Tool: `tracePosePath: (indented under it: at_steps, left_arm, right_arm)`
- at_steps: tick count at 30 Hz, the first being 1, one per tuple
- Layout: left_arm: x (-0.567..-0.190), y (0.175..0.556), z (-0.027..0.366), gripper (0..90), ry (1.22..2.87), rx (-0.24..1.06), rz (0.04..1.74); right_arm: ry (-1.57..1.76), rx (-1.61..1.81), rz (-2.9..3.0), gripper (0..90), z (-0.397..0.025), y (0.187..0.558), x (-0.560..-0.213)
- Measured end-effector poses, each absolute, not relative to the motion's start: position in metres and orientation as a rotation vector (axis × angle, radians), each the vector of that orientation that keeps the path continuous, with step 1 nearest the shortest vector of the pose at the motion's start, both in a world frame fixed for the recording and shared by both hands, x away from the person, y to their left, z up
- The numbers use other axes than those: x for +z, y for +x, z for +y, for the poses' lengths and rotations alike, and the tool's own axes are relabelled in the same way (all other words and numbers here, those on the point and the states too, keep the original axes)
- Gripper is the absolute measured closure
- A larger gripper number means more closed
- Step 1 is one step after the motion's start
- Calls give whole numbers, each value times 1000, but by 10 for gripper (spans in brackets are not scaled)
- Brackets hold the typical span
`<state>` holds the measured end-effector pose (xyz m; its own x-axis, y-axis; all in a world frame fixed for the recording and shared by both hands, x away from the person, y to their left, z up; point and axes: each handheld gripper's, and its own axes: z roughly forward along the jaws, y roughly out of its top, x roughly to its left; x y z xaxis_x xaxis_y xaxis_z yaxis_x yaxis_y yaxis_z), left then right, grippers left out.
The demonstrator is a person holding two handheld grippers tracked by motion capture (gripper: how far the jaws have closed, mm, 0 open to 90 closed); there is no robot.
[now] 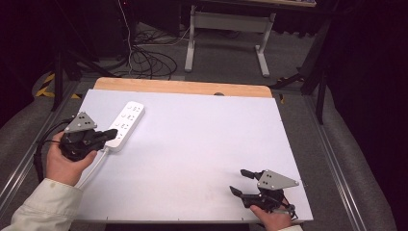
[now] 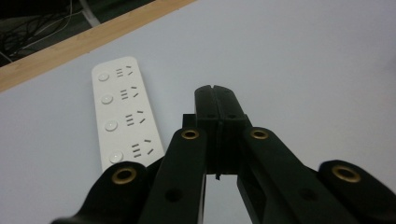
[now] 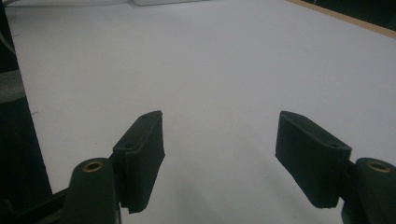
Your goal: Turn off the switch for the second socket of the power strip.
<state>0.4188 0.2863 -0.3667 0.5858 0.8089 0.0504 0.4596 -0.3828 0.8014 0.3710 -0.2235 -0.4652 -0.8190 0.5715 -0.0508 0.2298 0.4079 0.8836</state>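
A white power strip (image 1: 125,124) with several sockets lies at the table's left side, its white cord (image 1: 92,169) running toward the front edge. My left gripper (image 1: 111,134) is shut with nothing between its jaws, its tips at the strip's near end. In the left gripper view the strip (image 2: 123,116) lies just left of the closed jaws, and my left gripper (image 2: 215,88) hovers over the bare table beside it. My right gripper (image 1: 239,181) stands open near the front right of the table. Its two pads (image 3: 140,149) are wide apart over bare white surface, with my right gripper (image 3: 219,121) holding nothing.
The table (image 1: 202,144) is white with a wooden strip (image 1: 183,87) along its far edge. Beyond it are floor cables (image 1: 149,60) and a white desk frame (image 1: 226,38). Metal rails (image 1: 337,159) run along both sides of the table.
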Motion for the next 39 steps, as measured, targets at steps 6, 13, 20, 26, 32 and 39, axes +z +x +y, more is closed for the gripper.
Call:
tracePosePath:
  at_steps: [6,13,20,26,32,39]
  left_arm:
    - [-371,435,291,896,2040,585,1050]
    - [-380,453,297,897,2029,571,1078]
    - [-390,471,302,897,2015,565,1109]
    - [-399,484,304,897,1989,553,1135]
    - [-408,496,307,897,1977,543,1172]
    - [-420,508,310,897,1968,536,1211]
  right_arm:
    - [690,1379,2326,332,-223,371,-466]
    - [691,1379,2327,332,-223,372,-466]
    - [689,1375,2332,332,-223,372,-466]
    - [689,1374,2335,332,-223,372,-466]
    - [691,1372,2337,332,-224,373,-467]
    - [691,1371,2339,332,-224,373,-467]
